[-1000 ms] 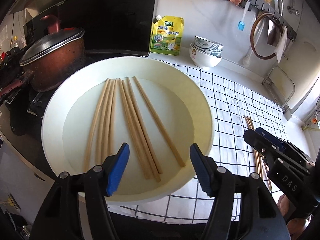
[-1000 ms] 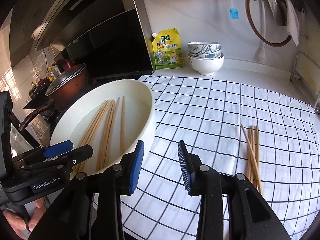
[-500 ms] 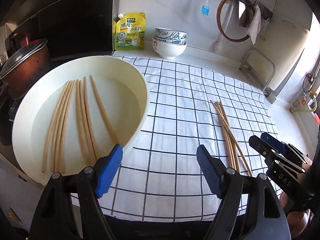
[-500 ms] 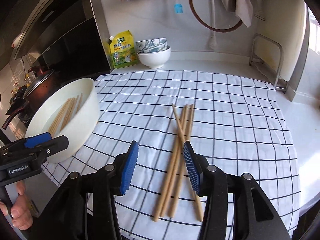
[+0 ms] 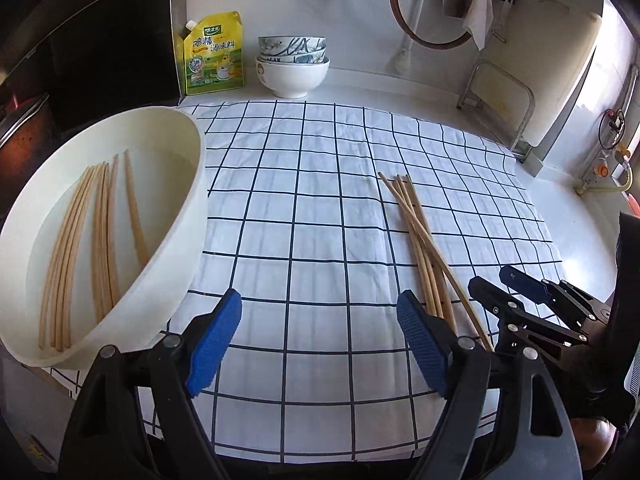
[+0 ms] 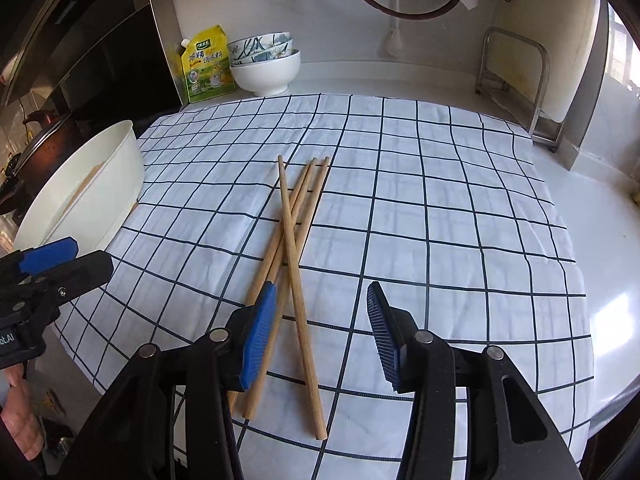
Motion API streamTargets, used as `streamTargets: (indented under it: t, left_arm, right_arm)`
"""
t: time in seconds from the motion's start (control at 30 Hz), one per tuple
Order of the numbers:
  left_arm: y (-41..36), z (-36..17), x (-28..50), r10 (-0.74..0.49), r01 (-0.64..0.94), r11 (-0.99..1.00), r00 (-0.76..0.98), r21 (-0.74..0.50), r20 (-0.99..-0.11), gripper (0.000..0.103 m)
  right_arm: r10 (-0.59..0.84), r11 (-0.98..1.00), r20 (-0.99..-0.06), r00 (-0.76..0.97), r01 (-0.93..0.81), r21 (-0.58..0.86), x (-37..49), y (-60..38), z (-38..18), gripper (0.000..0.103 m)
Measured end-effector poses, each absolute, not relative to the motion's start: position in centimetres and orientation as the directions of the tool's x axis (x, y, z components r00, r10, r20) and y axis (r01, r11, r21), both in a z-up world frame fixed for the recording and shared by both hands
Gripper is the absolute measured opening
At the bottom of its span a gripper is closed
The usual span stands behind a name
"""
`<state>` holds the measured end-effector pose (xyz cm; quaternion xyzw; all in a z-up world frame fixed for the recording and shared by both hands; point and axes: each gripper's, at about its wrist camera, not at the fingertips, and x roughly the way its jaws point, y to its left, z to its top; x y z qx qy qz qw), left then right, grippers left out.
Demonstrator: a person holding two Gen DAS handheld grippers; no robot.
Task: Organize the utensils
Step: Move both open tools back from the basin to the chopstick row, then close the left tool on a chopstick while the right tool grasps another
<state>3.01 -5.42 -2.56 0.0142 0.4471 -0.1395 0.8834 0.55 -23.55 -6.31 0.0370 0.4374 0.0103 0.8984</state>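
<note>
Several wooden chopsticks (image 5: 416,232) lie loosely crossed on a white checked cloth (image 5: 320,200). More chopsticks (image 5: 100,232) rest inside a large cream bowl (image 5: 192,184) at the left. My left gripper (image 5: 318,295) hovers over bare cloth between bowl and loose sticks, its jaws opening, nothing between them. My right gripper (image 6: 321,286) is open low over the loose chopsticks (image 6: 296,216); one stick runs between its fingers, untouched by the pads, and the others pass under its left finger. Each gripper shows in the other's view: the right gripper (image 5: 520,284), the left gripper (image 6: 52,256).
A stack of bowls (image 5: 294,64) and a yellow-green seasoning pouch (image 5: 212,60) stand at the back wall. A metal rack (image 5: 500,96) is at the back right. A lidded pot (image 6: 44,136) sits behind the cream bowl (image 6: 100,184). A hand (image 6: 20,420) holds the left gripper.
Both grippers swung right, away from the bowl and out over the cloth. The right one dropped lower over the loose chopsticks. The left jaws spread wider.
</note>
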Motion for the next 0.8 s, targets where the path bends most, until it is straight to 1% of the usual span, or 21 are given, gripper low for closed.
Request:
streamTargets:
  t: [0.47,0.53,0.6,0.73,0.8]
  left_arm:
    - [-7.0,-4.7,4.1,-0.217,0.255,0.963,0.527,-0.091,-0.821,0.078]
    - [-7.1,-4.8,4.2,-0.214,0.254,0.963,0.525,-0.089,-0.824,0.078]
    - [-7.2,-5.0,4.4,-0.214,0.251,0.964,0.523,-0.091,-0.825,0.078]
    - [-7.5,-5.2,4.5,-0.214,0.250,0.964,0.518,-0.092,-0.828,0.078]
    - [-7.7,-5.4,4.6,-0.216,0.250,0.963,0.514,-0.096,-0.830,0.078]
  right_arm:
    - [0.058,0.998,-0.818,0.572,-0.024,0.054,2.5,-23.3,-8.3,0.045]
    - [0.065,0.998,-0.817,0.573,-0.024,0.062,2.6,-23.4,-8.3,0.040]
    - [0.061,0.998,-0.821,0.568,-0.017,0.062,2.7,-23.5,-8.4,0.028]
    - [0.065,0.997,-0.820,0.568,-0.014,0.069,2.7,-23.8,-8.5,0.022]
    - [0.064,0.997,-0.820,0.569,-0.006,0.073,2.6,-23.9,-8.5,0.015]
